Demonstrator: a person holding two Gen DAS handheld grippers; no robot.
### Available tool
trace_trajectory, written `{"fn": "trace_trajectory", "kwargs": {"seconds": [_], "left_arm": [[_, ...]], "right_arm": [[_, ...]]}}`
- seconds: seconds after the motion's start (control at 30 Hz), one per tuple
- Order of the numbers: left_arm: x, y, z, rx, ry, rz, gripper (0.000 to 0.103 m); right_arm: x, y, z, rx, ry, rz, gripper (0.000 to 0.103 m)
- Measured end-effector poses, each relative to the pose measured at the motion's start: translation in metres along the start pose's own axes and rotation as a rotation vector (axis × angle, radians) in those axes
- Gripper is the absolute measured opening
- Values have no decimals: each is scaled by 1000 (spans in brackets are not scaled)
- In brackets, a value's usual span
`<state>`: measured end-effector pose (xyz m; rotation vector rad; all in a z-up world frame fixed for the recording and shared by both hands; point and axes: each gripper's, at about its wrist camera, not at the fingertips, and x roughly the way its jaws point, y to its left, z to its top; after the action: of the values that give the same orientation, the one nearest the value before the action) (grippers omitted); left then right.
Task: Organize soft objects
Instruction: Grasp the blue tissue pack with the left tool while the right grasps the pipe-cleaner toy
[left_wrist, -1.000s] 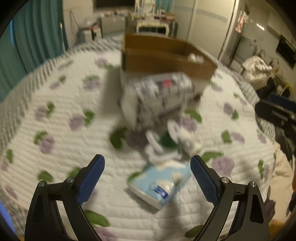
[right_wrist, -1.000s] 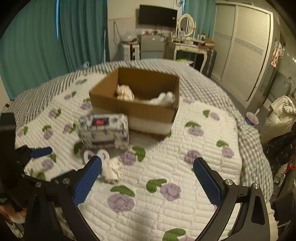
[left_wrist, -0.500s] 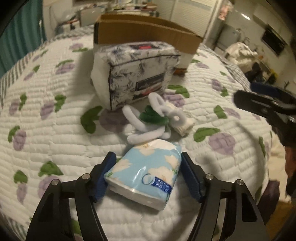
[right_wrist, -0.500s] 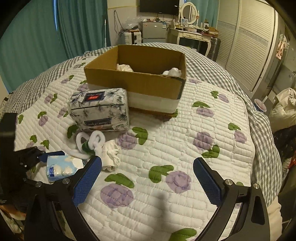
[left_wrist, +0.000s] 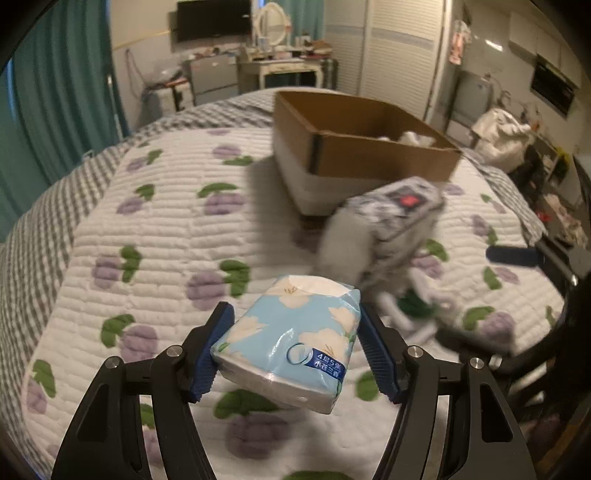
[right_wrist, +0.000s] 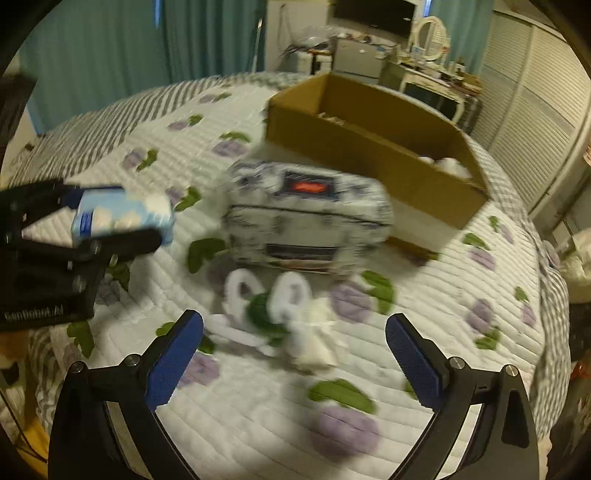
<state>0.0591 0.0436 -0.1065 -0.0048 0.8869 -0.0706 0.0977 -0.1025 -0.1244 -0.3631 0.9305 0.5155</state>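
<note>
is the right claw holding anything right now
No, the right claw is open and empty above the quilt, with the white socks lying beyond its fingers.

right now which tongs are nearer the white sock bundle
Right. The right tongs hang open just in front of the white sock bundle; the left tongs, shut on the blue tissue pack, are off to its left.

Quilted bed (left_wrist: 166, 229), cardboard box (left_wrist: 354, 147), patterned tissue pack (right_wrist: 306, 218), white socks (right_wrist: 280, 314)

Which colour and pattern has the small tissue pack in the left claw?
Light blue with white flowers; left wrist view.
</note>
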Motion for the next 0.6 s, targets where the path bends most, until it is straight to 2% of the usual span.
{"fn": "trace_trajectory", "kwargs": {"seconds": [0.23,0.33,0.37,0.43,0.47,0.5,0.6], "left_arm": [[14,25,-8,-74,37,16,67],[19,26,-9,-85,48,12,67],[20,26,-10,-84,50,12,67],[20,23,-11,-76,51,12,67],[19,21,-12,-73,49,10,67],[18,21,-13,-73,48,9,67],[15,19,-18,-74,49,5,67]], "right_arm": [[35,22,2,-12,23,-16,97],[47,22,0,-2,43,-31,80],[49,22,0,-1,53,-32,70],[49,21,-1,1,50,-33,66],[48,21,0,-1,46,-31,54],[45,21,0,-7,41,-44,49],[35,14,0,16,17,-1,44]]}}
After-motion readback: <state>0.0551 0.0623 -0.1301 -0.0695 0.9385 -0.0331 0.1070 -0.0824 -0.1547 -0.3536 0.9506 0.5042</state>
